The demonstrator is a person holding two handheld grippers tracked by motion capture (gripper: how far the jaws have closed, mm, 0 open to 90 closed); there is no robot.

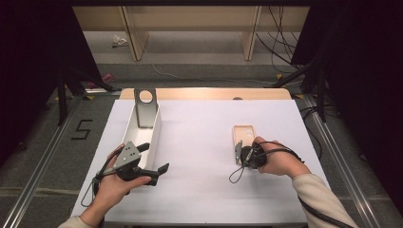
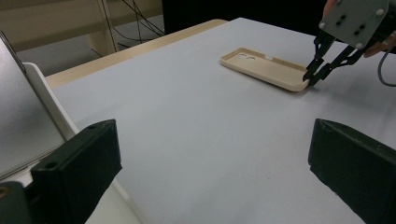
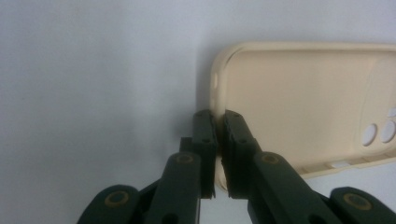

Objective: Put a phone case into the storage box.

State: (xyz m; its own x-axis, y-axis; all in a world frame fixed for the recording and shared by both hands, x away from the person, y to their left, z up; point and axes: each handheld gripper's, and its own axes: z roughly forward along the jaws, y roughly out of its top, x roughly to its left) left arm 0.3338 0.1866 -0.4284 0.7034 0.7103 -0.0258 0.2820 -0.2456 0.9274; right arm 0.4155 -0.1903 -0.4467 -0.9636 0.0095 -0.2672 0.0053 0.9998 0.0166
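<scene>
While the white table top point(image 1: 199, 156) spreads across the whole working area, a long white tray point(image 1: 151, 137) with a grey metal bracket point(image 1: 145, 108) standing at its far end lies along its left side. Well apart from the tray, on the right half of the table, a beige phone case point(image 1: 244, 135) lies flat with its hollow side up and its camera cutouts at the far end.

At the near end of that case sits the right gripper point(image 1: 239, 153), held in the person's right hand point(image 1: 278, 159). Its jaws are pinched onto the near rim of the case: in the right gripper view one finger point(image 3: 204, 140) presses the outside of the rim wall and the other sits inside the hollow, the thin beige edge clamped between them. The left gripper view shows the same pinch at the case's corner point(image 2: 299, 84).

The left gripper point(image 1: 154, 159), in the left hand point(image 1: 114, 187), hovers at the near end of the tray. Its jaws stand wide apart with nothing between them, one finger point(image 2: 79, 168) over the tray's edge.
</scene>
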